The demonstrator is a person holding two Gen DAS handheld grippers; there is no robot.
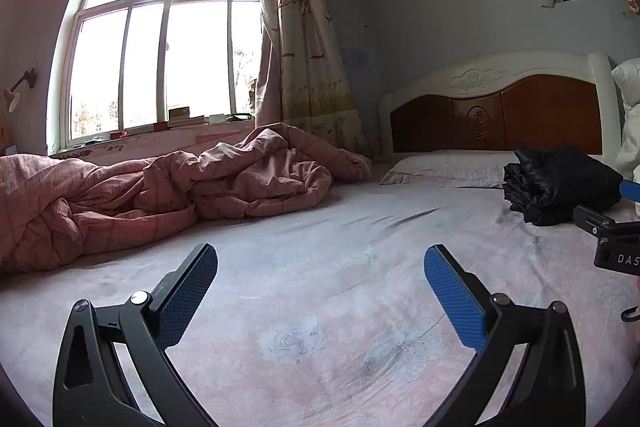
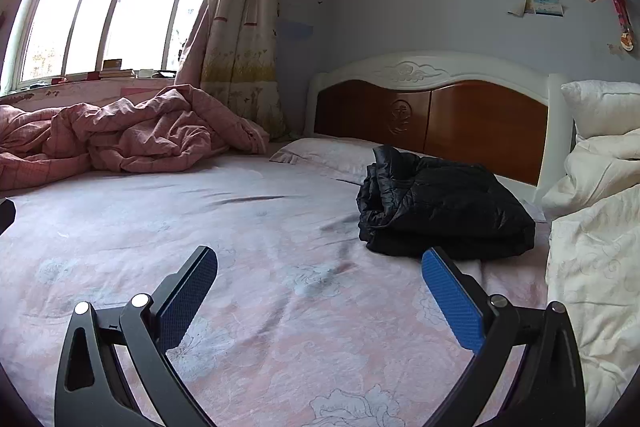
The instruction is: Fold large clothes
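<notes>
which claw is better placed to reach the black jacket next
Right, probably. The black jacket lies just beyond the open right claw; from the open left claw it sits far off to the right.

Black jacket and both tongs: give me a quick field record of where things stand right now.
garment: black jacket, folded in a bundle
location: on the pink floral sheet, near the headboard
left tongs: open, empty, over bare sheet
right tongs: open, empty, just short of the jacket
contact: neither tongs touch the jacket
nearby: crumpled pink quilt by the window side; white bedding to the right
</notes>
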